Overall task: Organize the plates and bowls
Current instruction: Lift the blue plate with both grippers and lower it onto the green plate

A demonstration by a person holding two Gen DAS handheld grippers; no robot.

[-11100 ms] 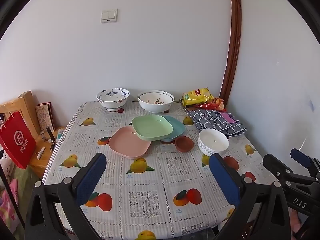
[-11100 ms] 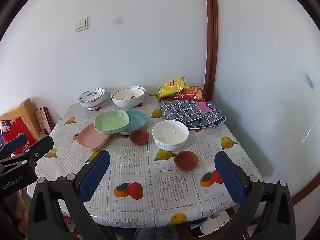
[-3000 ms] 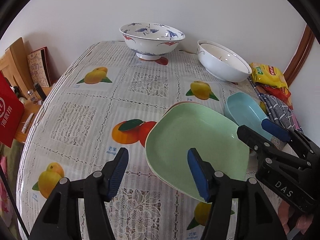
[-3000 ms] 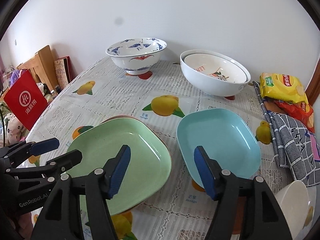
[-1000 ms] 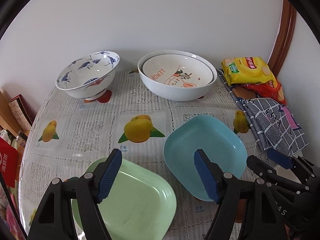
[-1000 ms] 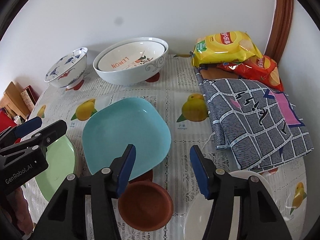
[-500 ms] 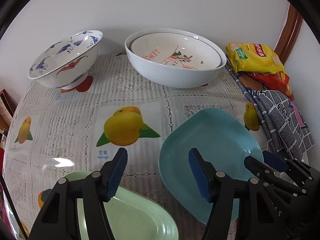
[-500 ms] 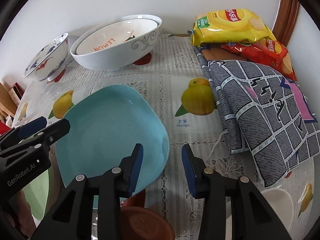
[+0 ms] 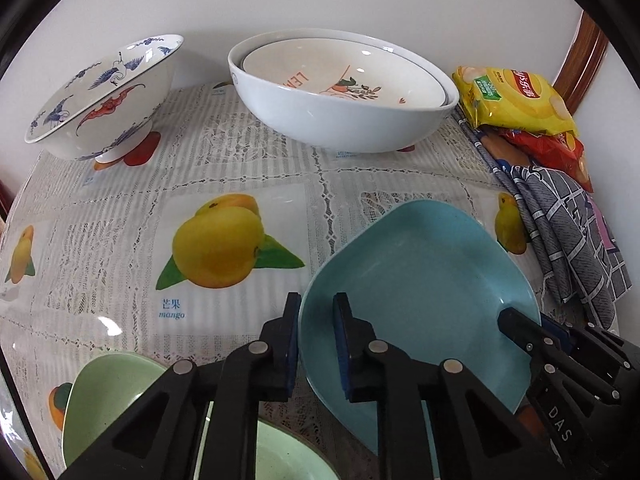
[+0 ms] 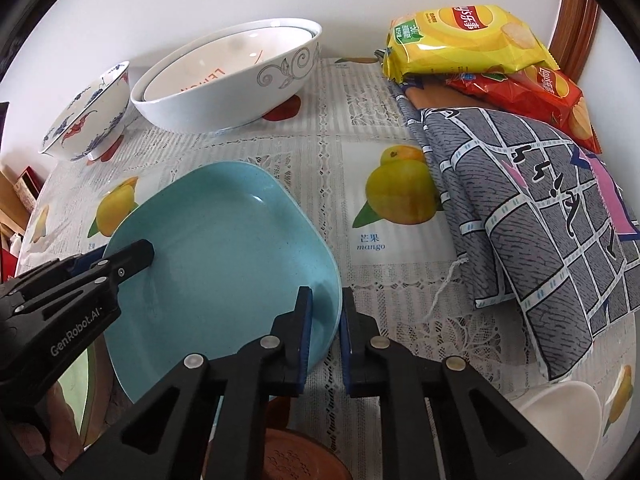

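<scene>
A blue square plate (image 9: pixel 424 276) sits tilted on the tablecloth, also in the right wrist view (image 10: pixel 224 248). My left gripper (image 9: pixel 316 312) is shut on its left rim. My right gripper (image 10: pixel 325 308) is shut on its right rim. A green plate (image 9: pixel 116 392) lies at the near left, below the left gripper. A white bowl pair (image 9: pixel 340 92) and a blue-patterned bowl (image 9: pixel 104 96) stand at the back. A brown saucer (image 10: pixel 296 456) lies under the right gripper. A white bowl's rim (image 10: pixel 560 412) shows at the near right.
Chip bags (image 10: pixel 464 36) and a grey checked cloth (image 10: pixel 528 220) lie at the right by the wall. The fruit-print tablecloth (image 9: pixel 224 248) covers the table. The wall stands right behind the bowls.
Both grippers moved in onto the blue plate and closed on its opposite rims. The plate's edge now sits between each pair of fingers.
</scene>
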